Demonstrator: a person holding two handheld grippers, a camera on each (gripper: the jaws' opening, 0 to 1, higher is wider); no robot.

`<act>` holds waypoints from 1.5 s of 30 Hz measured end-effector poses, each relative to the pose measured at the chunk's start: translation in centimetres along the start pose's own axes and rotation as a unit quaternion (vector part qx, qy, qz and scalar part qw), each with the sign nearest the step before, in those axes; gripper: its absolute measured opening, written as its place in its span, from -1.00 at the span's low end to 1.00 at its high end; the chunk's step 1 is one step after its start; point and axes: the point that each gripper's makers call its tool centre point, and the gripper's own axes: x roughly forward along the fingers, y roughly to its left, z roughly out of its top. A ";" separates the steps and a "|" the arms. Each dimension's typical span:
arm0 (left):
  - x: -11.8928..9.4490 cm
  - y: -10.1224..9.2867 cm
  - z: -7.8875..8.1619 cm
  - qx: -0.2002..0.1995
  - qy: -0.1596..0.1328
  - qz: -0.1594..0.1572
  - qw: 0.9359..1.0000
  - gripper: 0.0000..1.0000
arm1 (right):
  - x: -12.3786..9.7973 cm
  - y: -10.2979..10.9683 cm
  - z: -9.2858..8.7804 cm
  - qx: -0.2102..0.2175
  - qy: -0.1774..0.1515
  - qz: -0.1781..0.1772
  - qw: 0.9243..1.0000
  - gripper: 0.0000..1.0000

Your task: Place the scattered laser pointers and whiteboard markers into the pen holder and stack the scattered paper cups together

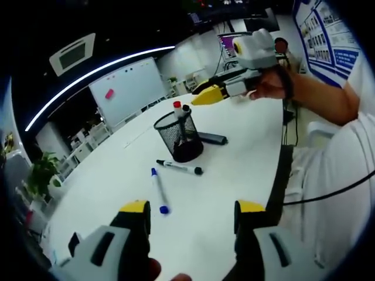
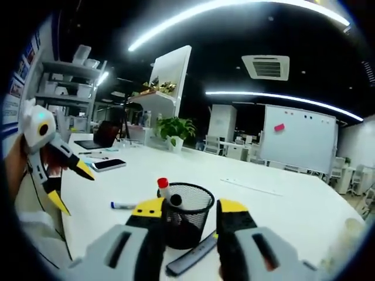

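Mesh pen holder (image 1: pixel 179 136) is standing mid-table (image 1: pixel 234 193), already carrying a red-capped marker (image 1: pixel 177 108) and a dark one; a flat black laser pointer (image 1: pixel 212 138) is lying just beside its base. A blue marker (image 1: pixel 159 190) and a black marker (image 1: pixel 179 167) are lying loose nearer the table's near edge, awaiting collection. Left tongs (image 1: pixel 190 212) and right tongs (image 2: pixel 189 212) are both hanging apart, holding nothing.
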 end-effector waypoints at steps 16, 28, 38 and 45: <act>-0.1 0.5 -0.4 -0.005 0.000 0.004 1.000 0.16 | -0.8 0.0 -0.8 -0.007 0.012 -0.005 1.000 -0.31; 0.2 1.9 -0.5 -0.025 -0.013 0.024 0.999 0.11 | -1.1 -0.2 -1.4 0.001 0.017 -0.002 1.000 -0.31; 0.9 2.9 -0.8 -0.054 -0.021 0.039 0.998 0.05 | -1.4 -0.7 -1.7 0.008 0.019 -0.007 1.000 -0.31; 1.3 3.6 -0.5 -0.082 -0.031 0.064 0.994 -0.12 | -1.7 -0.7 -1.1 0.015 0.008 -0.005 1.000 -0.32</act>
